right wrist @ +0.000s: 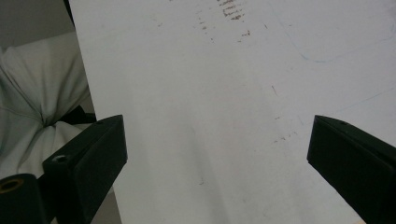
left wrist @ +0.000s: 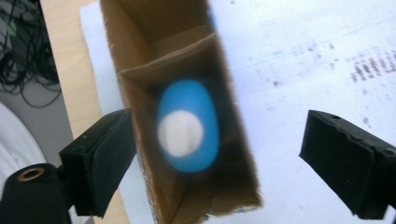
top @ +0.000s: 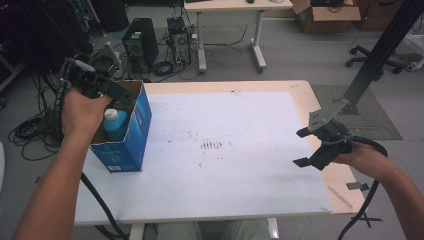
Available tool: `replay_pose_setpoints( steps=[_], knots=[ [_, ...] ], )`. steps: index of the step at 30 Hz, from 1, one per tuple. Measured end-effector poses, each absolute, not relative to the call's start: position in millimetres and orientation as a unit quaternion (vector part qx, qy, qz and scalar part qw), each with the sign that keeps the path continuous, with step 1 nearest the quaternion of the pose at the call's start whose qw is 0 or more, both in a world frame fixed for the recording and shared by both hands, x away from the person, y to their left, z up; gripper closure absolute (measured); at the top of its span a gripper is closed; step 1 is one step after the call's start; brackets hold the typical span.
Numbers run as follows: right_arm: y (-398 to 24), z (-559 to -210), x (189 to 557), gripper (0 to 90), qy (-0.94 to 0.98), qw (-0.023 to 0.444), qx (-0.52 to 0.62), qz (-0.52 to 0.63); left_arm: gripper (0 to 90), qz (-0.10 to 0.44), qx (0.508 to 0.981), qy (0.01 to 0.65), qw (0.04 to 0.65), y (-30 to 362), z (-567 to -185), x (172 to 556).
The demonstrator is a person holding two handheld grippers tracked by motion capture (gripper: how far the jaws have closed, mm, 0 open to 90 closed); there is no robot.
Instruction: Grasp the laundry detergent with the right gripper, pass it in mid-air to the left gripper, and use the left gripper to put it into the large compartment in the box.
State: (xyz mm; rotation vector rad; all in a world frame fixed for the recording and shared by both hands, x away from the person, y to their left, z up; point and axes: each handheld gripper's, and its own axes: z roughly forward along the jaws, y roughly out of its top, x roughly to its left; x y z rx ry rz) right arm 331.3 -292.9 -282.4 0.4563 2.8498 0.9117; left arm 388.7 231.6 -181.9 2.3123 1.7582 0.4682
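Note:
A tall blue cardboard box (top: 131, 142) stands open-topped at the left edge of the white board (top: 225, 175). Inside it a blue bottle with a white cap (top: 114, 122) stands upright. My left gripper (top: 120, 95) hovers just above the box's mouth. In the left gripper view it looks straight down into the box (left wrist: 140, 56) at the bottle (left wrist: 198, 100), and the left gripper (left wrist: 215, 135) is open with its jaws wide on either side and nothing touching them. My right gripper (top: 301, 147) hangs open over the board's right edge, and the right gripper (right wrist: 217, 140) has nothing between its jaws.
Brown smudges (top: 212, 145) mark the board's middle. The wooden table (top: 305, 97) shows along the right, with black tape scraps (top: 357, 186) near its front corner. A cardboard divider (left wrist: 163, 65) splits the box. Behind the table are a computer tower (top: 140, 42), cables and another desk (top: 230, 30).

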Motion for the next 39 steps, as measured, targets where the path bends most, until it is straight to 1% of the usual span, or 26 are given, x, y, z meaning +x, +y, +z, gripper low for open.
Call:
replay_pose_setpoints(
  steps=[3,4,9,12,21,28,39],
  knots=[
    [-295,-281,330,4.5,0.940,0.059,0.152,0.301,8.4,0.158,0.793,0.578,0.108,220,-174,383],
    [-295,-280,330,4.5,0.940,0.058,0.152,0.301,8.4,0.161,0.800,0.568,0.112,212,-170,380],
    [-296,-277,328,4.6,0.940,0.060,0.152,0.300,7.7,0.164,0.816,0.542,0.118,195,-164,374],
    [-297,-276,328,4.6,0.940,0.062,0.153,0.299,4.5,0.158,0.830,0.520,0.126,181,-160,370],
    [-298,-276,326,4.6,0.940,0.061,0.156,0.298,5.1,0.155,0.850,0.487,0.129,159,-158,368],
    [-299,-276,328,4.7,0.939,0.060,0.159,0.299,4.7,0.137,0.872,0.448,0.140,137,-160,366],
    [-300,-276,328,4.6,0.939,0.060,0.162,0.298,4.7,0.129,0.888,0.416,0.148,113,-165,366]
  ],
)
